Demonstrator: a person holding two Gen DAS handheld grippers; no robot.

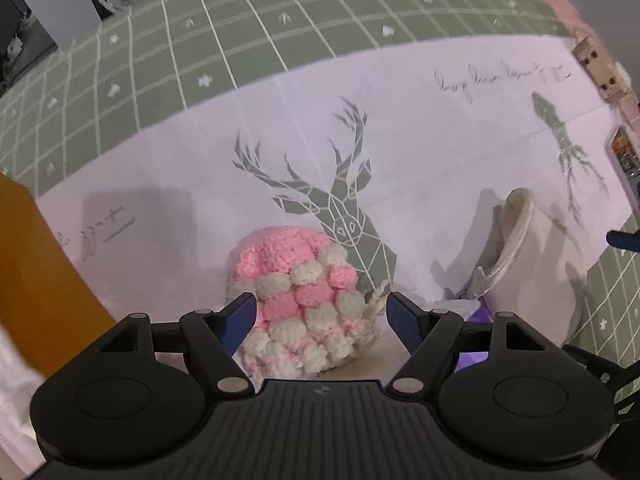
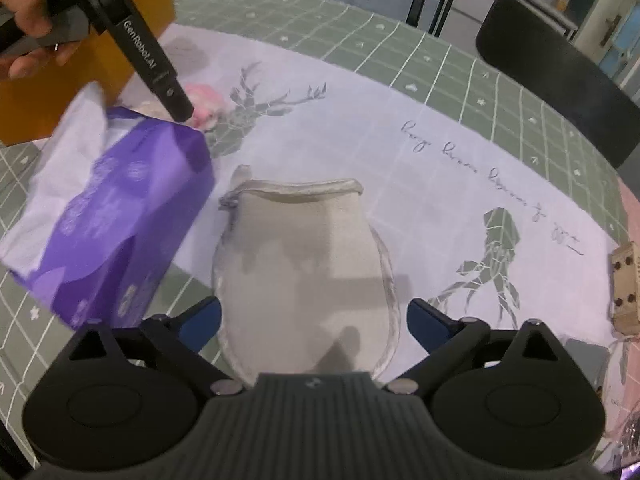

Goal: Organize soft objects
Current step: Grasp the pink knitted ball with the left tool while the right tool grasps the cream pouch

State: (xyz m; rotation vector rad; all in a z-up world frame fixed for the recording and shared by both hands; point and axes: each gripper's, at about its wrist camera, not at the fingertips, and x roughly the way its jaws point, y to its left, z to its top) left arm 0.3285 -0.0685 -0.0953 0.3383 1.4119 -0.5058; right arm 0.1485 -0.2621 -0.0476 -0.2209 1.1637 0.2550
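Note:
A pink and white crocheted soft toy [image 1: 298,300] lies on the white deer-print cloth [image 1: 420,152]. My left gripper [image 1: 321,322] is open, its blue fingers on either side of the toy's near end. A cream drawstring pouch [image 2: 304,264] lies flat on the cloth. My right gripper [image 2: 314,324] is open just above the pouch's near part, one finger on each side. The pouch also shows in the left wrist view [image 1: 520,248]. The toy shows small in the right wrist view [image 2: 206,106], behind the left gripper's handle [image 2: 144,48].
A purple tissue pack [image 2: 108,224] lies left of the pouch. An orange box [image 2: 80,68] stands at the far left, also in the left wrist view [image 1: 36,280]. A cardboard piece [image 2: 624,292] lies at the right. A black chair [image 2: 560,76] stands behind the green checked tablecloth [image 2: 440,60].

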